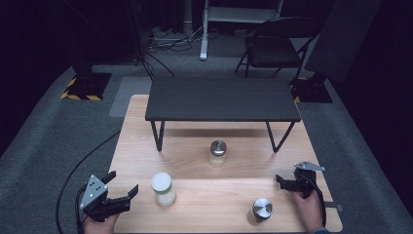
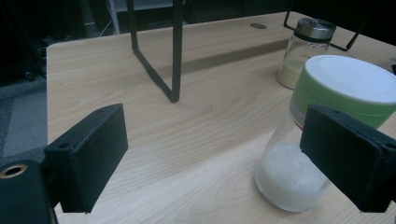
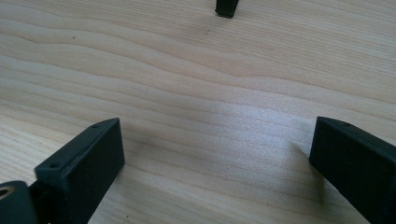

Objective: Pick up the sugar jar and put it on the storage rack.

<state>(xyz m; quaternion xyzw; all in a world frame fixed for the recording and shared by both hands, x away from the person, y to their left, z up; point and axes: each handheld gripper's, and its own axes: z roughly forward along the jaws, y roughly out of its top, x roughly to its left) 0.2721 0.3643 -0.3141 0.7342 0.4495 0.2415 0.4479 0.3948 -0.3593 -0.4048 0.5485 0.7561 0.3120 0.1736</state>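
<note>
Three jars are standing on the wooden counter (image 1: 141,146): one with a white lid and white powder (image 1: 163,189) near the left, one with a metal lid and yellowish powder (image 1: 217,153) in the middle, and a third with a metal lid (image 1: 262,209) near the front right. One black low shelf (image 1: 222,99) is sitting behind them. The left gripper (image 1: 122,184) is hovering just beside the white-lidded jar, jaws spread wide, gripping nothing. The right gripper (image 1: 278,181) is resting with jaws apart over bare wood.
</note>
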